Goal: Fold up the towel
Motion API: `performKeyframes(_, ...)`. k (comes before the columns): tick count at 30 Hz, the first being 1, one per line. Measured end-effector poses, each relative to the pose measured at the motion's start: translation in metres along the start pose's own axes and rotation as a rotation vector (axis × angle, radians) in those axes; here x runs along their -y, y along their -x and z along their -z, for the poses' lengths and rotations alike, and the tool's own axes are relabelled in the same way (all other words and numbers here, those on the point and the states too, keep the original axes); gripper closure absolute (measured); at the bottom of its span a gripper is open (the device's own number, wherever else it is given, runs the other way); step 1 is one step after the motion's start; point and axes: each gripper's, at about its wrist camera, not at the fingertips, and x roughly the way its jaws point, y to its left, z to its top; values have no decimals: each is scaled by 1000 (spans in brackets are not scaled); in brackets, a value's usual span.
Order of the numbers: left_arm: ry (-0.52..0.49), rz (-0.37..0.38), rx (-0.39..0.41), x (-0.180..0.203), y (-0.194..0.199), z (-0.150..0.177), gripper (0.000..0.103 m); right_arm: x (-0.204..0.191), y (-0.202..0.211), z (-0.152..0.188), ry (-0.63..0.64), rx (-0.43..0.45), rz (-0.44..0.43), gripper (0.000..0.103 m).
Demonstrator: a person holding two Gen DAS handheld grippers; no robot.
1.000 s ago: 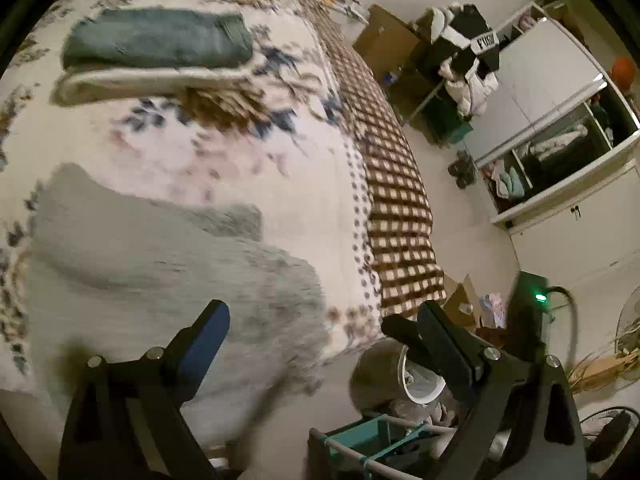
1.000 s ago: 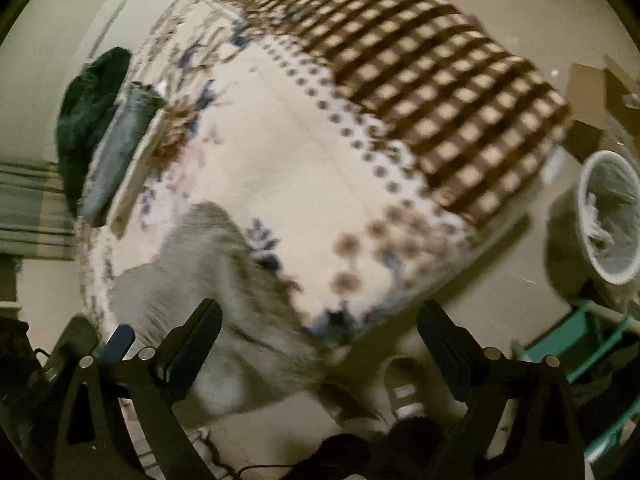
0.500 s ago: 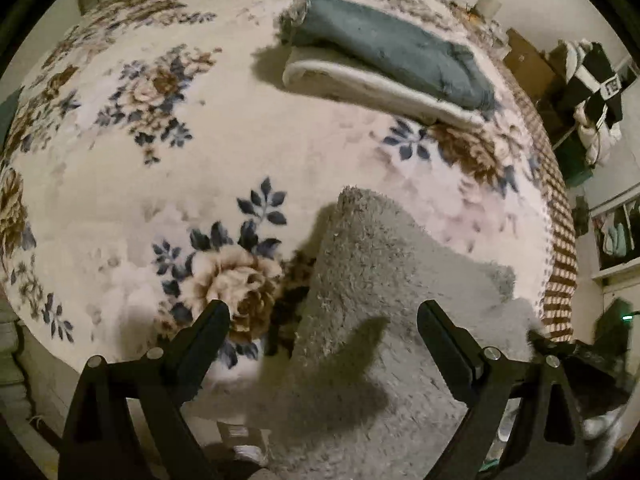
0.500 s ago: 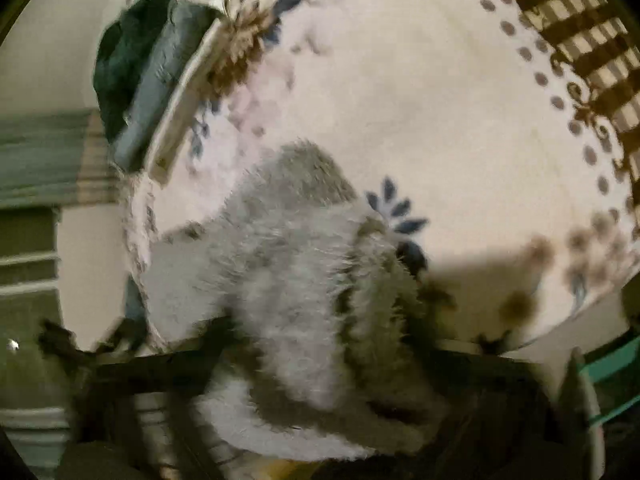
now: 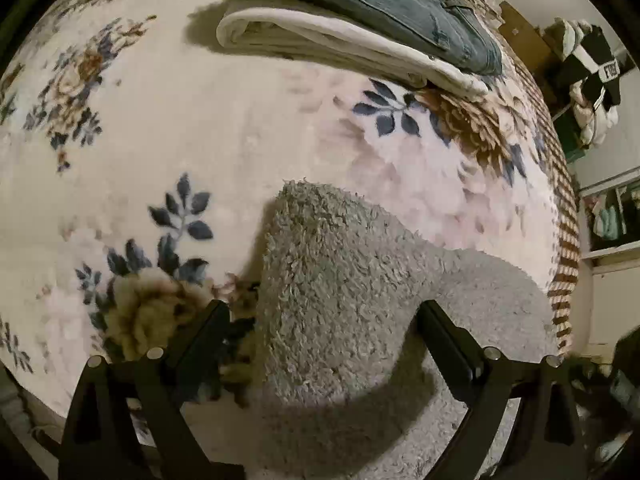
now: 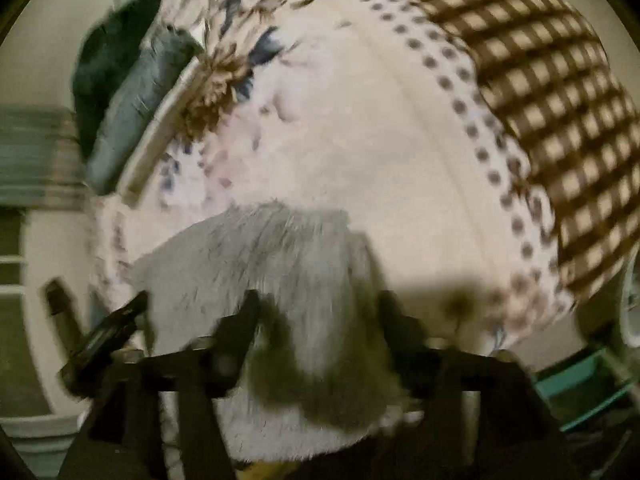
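grey towel (image 5: 340, 280) on floral blanket (image 5: 200, 140) near bed edge, one raised fold pointing up-bed. left gripper (image 5: 320, 320) jaws spread wide, straddling fold, pads clear of pile. right gripper (image 6: 316, 312) jaws opening, towel between them (frame blurred, contact possibly absent). folded stack (image 5: 360, 20) well apart beyond towel.

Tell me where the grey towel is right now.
The grey towel lies on the floral bedspread at the bed's near edge, low and central in both wrist views, with the stack of folded laundry farther back.
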Motion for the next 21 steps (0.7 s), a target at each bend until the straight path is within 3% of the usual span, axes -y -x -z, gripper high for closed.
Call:
performKeyframes(3,9,11,0,-4,-3,1,5,31,5,23,-112,5,-80,24)
performKeyframes(8,41,29,-11,-8,-8,1,5,80,-24,60,-352,-88,-211,24)
performKeyframes(10,35,30,-8,-6,-8,1,5,85,-45,71,-423,-97,-328,26)
performKeyframes(11,34,28,-8,-6,-8,0,5,82,-49,74,-429,-80,-355,51)
performKeyframes(12,32,27,-8,-6,-9,-1,5,76,-49,75,-414,-68,-362,91)
performKeyframes(17,32,44,-17,-6,-11,-2,5,67,-17,95,-391,6,-291,95)
performKeyframes(21,6,60,-33,2,-14,-1,5,89,-9,111,-397,-37,-172,95)
